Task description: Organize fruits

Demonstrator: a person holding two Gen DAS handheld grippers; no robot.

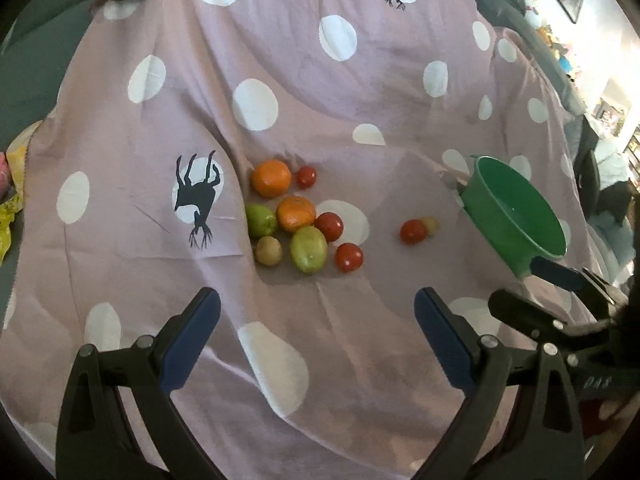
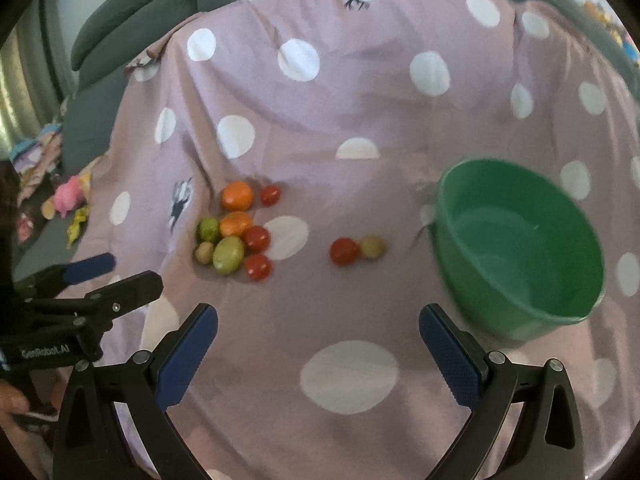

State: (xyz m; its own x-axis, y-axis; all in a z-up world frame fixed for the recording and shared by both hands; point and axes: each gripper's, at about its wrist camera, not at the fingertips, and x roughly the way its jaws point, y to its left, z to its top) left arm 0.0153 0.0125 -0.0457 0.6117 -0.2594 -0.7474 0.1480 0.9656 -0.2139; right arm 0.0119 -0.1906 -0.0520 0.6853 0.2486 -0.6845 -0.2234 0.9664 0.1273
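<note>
**Fruit on the spotted cloth, green bowl to the right, both grippers empty**

1. Left gripper (image 1: pixel 316 312): your jaws stand wide apart and hold nothing. It hovers above the cloth, near side of the fruit cluster.
2. Right gripper (image 2: pixel 318 326): jaws likewise spread wide, nothing between them. From the left wrist view its blue-padded fingertip overlaps the near rim of the bowl; whether it touches, you cannot tell.
3. Cloth (image 1: pixel 320 80): mauve with white spots and black animal prints, rumpled, draped over a grey cushioned seat. All items below lie on it.
4. Green bowl (image 2: pixel 520 312): plastic, upright on the right side of the cloth, well apart from the cluster. Nothing shows inside it.
5. Cluster, left of centre:
   - far orange (image 1: pixel 271 178), with a small tomato (image 1: pixel 306 177) just beside it on the right;
   - near orange (image 1: pixel 295 213), touching a round green fruit (image 1: pixel 260 221) on its left;
   - oval green fruit (image 1: pixel 308 249) in front of the near orange;
   - small brownish fruit (image 1: pixel 268 250), left of the oval one;
   - two red tomatoes (image 1: pixel 329 226) and (image 1: pixel 349 257) on the right flank.
6. Stray pair, between cluster and bowl: a red tomato (image 1: pixel 413 231) touching a small pale fruit (image 1: pixel 430 225).
</note>
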